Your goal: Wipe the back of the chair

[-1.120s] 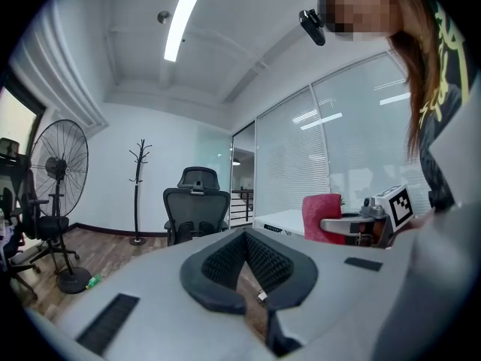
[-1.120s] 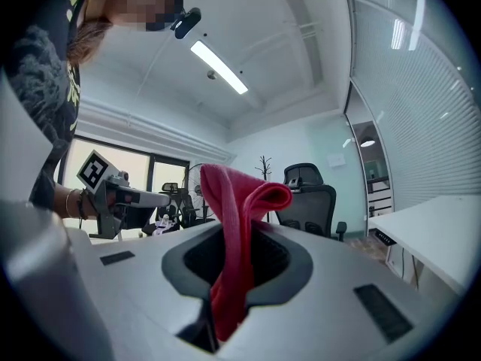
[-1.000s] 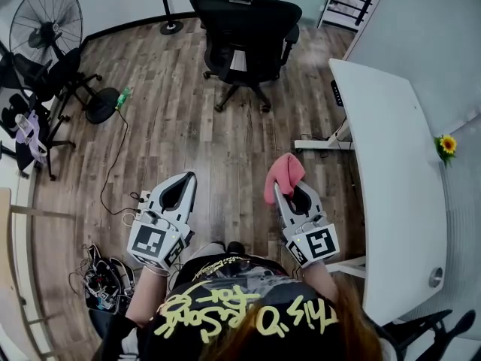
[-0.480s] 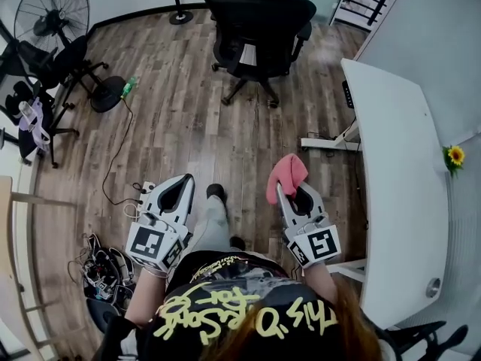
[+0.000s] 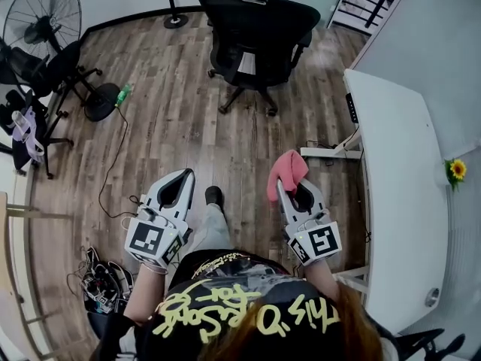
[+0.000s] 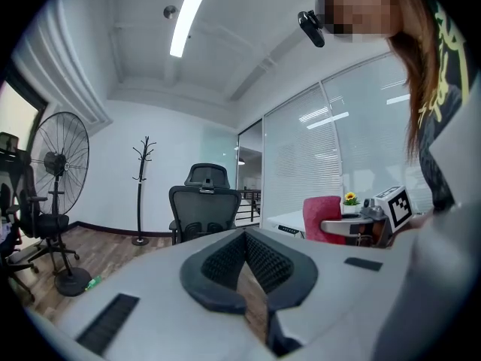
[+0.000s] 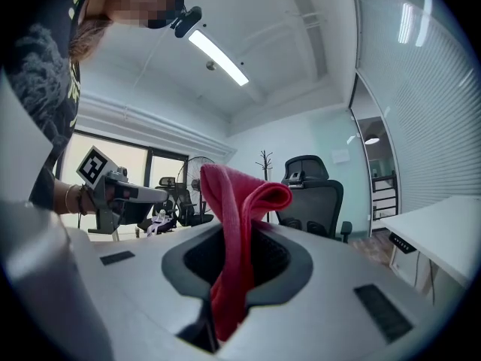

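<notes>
Here we are on the wood floor point(image 5: 173, 111), both grippers held out low in front of the person. The right gripper point(image 5: 293, 194) is clenched on a red cloth point(image 5: 287, 173). The right gripper view has that cloth point(image 7: 240, 201) pinched between the jaws, a folded loop standing up above the tips and the rest hanging down through the gap. The left gripper point(image 5: 183, 177) carries nothing. In its own view the jaws point(image 6: 244, 235) are closed tip to tip, with only floor showing through the opening behind them.

The black chair point(image 5: 255, 21) stands at the far end of the room, straight ahead and well apart from both grippers, its headrest farthest away and its wheeled base on the boards. The left gripper view picks it up dead centre point(image 6: 204, 209), with a coat stand point(image 6: 143, 186) to its left. The right gripper view shows it just right of the cloth point(image 7: 312, 194).

A white desk point(image 5: 398, 201) runs down the right side, a small sunflower point(image 5: 455, 168) at its right edge. A standing fan point(image 5: 41, 13) sits far left. One shoe point(image 5: 214, 195) shows between the grippers.
</notes>
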The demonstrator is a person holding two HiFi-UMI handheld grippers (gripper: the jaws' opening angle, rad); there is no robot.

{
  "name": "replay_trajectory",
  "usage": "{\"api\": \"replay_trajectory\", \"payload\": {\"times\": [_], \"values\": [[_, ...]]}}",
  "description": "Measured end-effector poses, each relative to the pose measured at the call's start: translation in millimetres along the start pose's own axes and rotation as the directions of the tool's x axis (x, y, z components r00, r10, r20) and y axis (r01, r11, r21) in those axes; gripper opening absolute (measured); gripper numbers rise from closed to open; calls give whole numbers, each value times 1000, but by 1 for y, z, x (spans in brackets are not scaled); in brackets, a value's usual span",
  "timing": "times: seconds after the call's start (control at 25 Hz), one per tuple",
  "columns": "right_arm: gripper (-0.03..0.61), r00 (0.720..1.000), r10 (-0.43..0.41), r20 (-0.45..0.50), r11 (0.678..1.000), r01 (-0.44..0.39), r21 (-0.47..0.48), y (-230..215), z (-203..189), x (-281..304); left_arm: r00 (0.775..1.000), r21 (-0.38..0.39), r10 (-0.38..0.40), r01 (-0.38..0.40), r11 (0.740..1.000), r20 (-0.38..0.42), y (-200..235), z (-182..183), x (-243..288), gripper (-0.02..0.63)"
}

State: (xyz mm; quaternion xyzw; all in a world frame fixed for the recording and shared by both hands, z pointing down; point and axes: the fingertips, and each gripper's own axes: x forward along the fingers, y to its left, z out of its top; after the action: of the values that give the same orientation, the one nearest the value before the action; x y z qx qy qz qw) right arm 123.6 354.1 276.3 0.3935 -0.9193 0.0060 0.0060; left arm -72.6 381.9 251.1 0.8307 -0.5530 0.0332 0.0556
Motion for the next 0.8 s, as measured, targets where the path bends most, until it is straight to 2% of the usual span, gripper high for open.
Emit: {"api": "replay_trajectory", "payload": {"times": [0.24,0.6,0.8], "values": [[61,1000,-18,10,1000,18,-11,-25,5,63,1000,-3,-30,30,1000,-9,44,3,51,-7],[61,997,-77,-1,997,77,-3,-65,12,140,995,8,-95,95,995,9,101,34,133,-8],[61,994,-113,6,994,113,6,-83,20,183,994,6,-113,113,994,-8,138,39,165,-8]]}}
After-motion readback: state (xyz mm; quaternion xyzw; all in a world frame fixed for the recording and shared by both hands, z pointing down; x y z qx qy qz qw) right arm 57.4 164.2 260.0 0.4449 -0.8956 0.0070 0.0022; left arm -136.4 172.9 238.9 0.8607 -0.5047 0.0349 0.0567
